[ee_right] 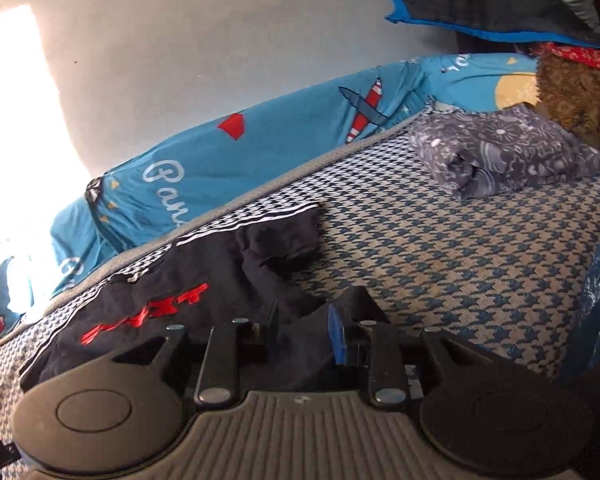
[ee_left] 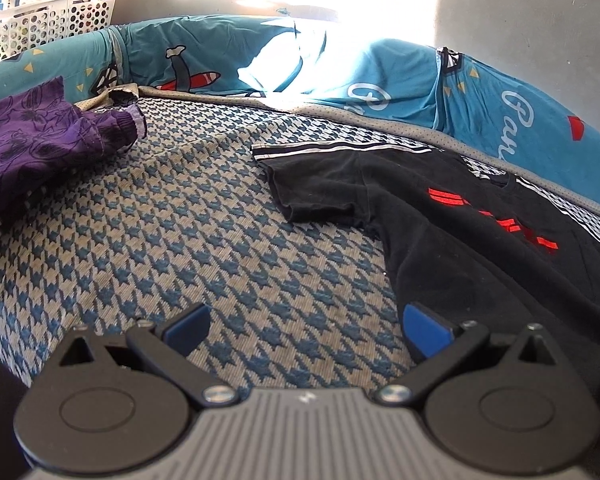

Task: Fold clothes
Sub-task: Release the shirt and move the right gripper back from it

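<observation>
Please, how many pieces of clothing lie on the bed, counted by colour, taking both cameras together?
Black: 1, the T-shirt
Purple: 1, the floral garment
Grey: 1, the folded patterned piece
Total: 3

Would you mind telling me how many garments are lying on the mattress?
3: a black T-shirt spread out, purple clothing heaped far left, a folded grey garment far right. Others may lie out of view.

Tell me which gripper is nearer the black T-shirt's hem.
Right. The right gripper has the black T-shirt fabric between its jaws; the left gripper hovers open over bare mattress beside the shirt's edge.
</observation>
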Action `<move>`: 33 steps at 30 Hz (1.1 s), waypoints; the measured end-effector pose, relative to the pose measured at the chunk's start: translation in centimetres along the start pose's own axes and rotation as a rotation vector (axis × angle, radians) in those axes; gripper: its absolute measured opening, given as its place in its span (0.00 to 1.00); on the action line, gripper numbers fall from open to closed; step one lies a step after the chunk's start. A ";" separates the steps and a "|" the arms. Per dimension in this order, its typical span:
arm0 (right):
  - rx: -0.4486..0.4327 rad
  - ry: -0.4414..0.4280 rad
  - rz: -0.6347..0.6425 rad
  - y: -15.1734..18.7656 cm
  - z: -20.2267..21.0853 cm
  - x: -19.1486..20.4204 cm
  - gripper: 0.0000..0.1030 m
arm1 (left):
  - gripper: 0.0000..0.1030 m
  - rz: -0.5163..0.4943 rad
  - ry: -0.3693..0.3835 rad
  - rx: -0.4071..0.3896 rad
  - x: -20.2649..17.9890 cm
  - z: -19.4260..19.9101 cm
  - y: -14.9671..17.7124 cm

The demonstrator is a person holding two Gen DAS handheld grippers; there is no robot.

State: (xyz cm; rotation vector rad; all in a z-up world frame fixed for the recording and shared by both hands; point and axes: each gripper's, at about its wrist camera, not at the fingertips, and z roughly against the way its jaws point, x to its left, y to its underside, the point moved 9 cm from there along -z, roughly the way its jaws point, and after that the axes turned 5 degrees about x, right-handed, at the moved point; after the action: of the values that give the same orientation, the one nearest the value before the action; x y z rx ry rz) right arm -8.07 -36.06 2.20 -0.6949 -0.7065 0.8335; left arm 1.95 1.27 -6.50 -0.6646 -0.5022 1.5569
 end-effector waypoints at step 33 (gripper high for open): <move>0.261 -0.574 0.773 12.4 -2.1 22.0 0.26 | 1.00 0.064 -0.086 0.030 3.8 -1.4 0.1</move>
State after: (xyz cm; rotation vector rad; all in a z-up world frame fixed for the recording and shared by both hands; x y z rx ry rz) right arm -0.84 -12.18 -2.60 -0.4806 -0.8200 1.8498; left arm 2.78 4.97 -8.05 -0.5974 -0.5254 1.6560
